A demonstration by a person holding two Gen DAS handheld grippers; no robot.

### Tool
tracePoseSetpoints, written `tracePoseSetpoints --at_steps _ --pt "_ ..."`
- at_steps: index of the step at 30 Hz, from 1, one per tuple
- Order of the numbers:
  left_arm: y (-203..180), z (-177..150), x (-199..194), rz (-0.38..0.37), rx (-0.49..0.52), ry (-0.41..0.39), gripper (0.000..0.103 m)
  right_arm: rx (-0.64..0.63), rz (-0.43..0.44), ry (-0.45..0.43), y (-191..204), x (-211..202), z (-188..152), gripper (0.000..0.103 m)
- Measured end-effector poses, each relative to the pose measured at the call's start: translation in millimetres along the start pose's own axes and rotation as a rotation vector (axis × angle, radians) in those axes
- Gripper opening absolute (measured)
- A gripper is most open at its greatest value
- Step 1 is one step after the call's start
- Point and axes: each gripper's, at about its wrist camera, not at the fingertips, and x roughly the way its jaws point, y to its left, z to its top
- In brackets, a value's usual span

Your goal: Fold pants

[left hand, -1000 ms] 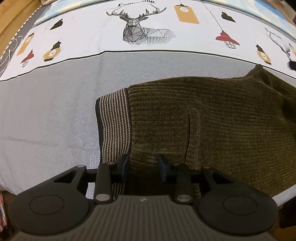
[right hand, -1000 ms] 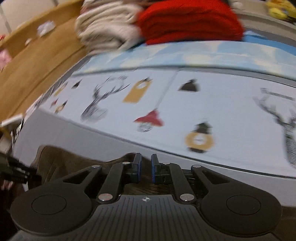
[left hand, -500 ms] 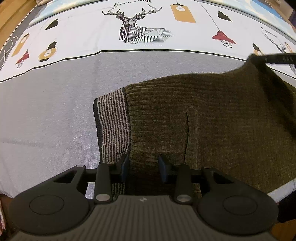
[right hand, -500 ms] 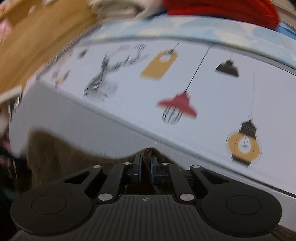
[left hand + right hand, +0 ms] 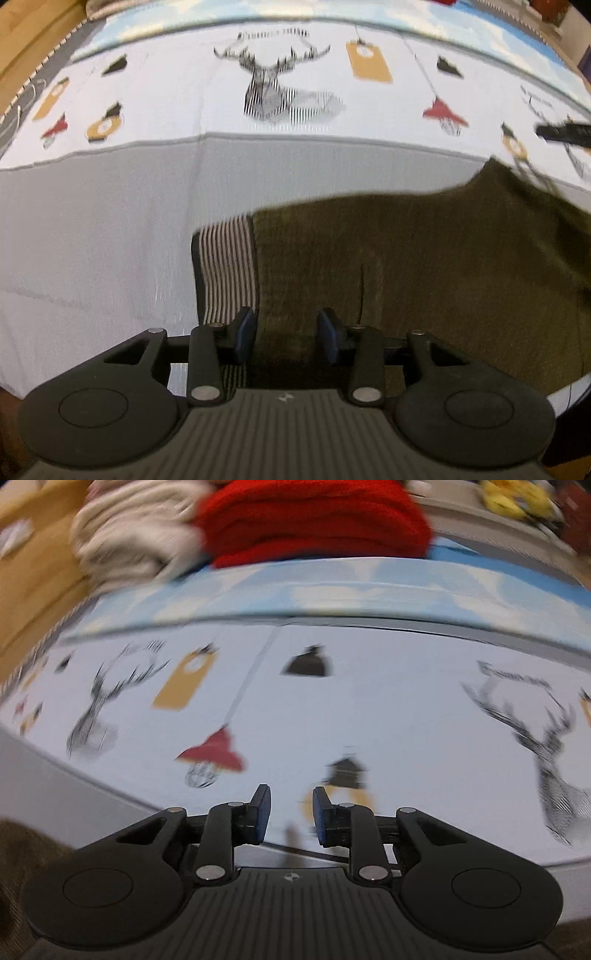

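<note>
Dark olive ribbed pants (image 5: 424, 266) with a striped waistband (image 5: 225, 269) lie on the grey and white printed cloth (image 5: 92, 229). My left gripper (image 5: 286, 336) is open, its fingers over the near edge of the pants beside the waistband, with fabric between them. My right gripper (image 5: 288, 814) is open and empty above the printed cloth (image 5: 406, 720); a bit of the pants (image 5: 26, 845) shows at its lower left. The right gripper's tip (image 5: 565, 133) shows at the far right of the left wrist view, above the raised corner of the pants.
A red folded garment (image 5: 314, 520) and a cream one (image 5: 129, 539) are stacked at the far edge of the cloth. Wooden floor (image 5: 33, 565) lies to the left. Yellow items (image 5: 513, 498) sit at the far right.
My right gripper has opened and let go of the pants corner, and has lifted away over the printed cloth. My left gripper has opened a little wider and stays at the waistband.
</note>
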Motion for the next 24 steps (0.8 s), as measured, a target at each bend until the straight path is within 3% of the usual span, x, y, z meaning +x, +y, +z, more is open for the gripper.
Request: tracePoseSetpoints --at_steps 4,10,13,14,17,20,24 --pt "-17.5 13.1 -5.9 -0.014 0.003 -0.041 0.045 0.019 0.083 0.050 -37.0 -19.3 -8.0 0.027" --pt "-59.9 24.2 -4.5 -0.048 0.063 -0.069 0.047 -0.309 0.242 0.187 -28.1 -45.8 -48.5 0.027" --pt "-80.6 28.8 -3.2 -0.056 0.086 -0.072 0.048 -0.387 0.283 0.242 -24.0 -49.6 -65.0 0.026" --pt "-86.9 29.8 -2.8 -0.058 0.093 -0.073 0.048 -0.414 0.272 0.247 -22.8 -46.9 -69.6 0.026" --pt "-105.1 33.1 -1.0 -0.063 0.118 -0.072 0.048 -0.459 0.076 0.257 -28.2 -20.8 -83.4 0.022" --pt "-119.9 35.7 0.9 -0.070 0.136 -0.072 0.048 -0.461 0.074 0.211 -28.3 -18.6 -85.2 0.022" --pt "-132.4 39.1 2.6 -0.076 0.150 -0.076 0.048 -0.442 -0.035 0.147 -30.6 -20.9 -80.5 0.026"
